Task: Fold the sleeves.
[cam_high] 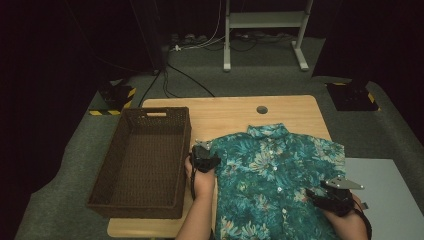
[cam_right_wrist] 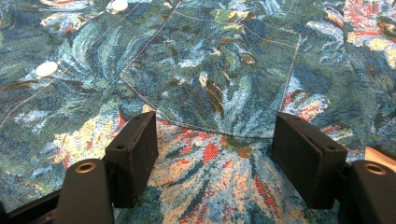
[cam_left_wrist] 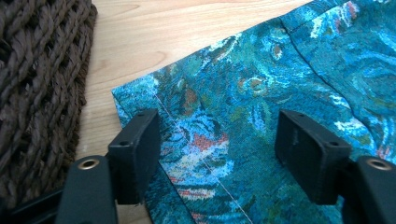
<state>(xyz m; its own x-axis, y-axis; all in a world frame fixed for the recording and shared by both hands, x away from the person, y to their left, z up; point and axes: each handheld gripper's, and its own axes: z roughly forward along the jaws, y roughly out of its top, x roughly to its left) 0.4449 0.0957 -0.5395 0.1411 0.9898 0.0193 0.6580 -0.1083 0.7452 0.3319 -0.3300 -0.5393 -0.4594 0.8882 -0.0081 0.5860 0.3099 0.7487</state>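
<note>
A teal floral short-sleeved shirt [cam_high: 272, 175] lies flat, buttoned, on the wooden table [cam_high: 225, 112], collar toward the far side. My left gripper [cam_high: 206, 156] is open at the shirt's left sleeve; in the left gripper view the sleeve hem corner [cam_left_wrist: 135, 95] lies just ahead of the jaws, with the shirt [cam_left_wrist: 261, 93] spread under them. My right gripper [cam_high: 320, 195] is open over the shirt's lower right front; in the right gripper view the chest pocket [cam_right_wrist: 210, 79] and white buttons [cam_right_wrist: 46, 68] lie under it, nothing held between its jaws.
A dark brown woven basket [cam_high: 145, 160] stands on the table's left side, its wall [cam_left_wrist: 37, 79] close beside my left gripper. A grey panel [cam_high: 390, 195] lies at the right. A white desk frame [cam_high: 262, 30] and cables stand on the floor beyond.
</note>
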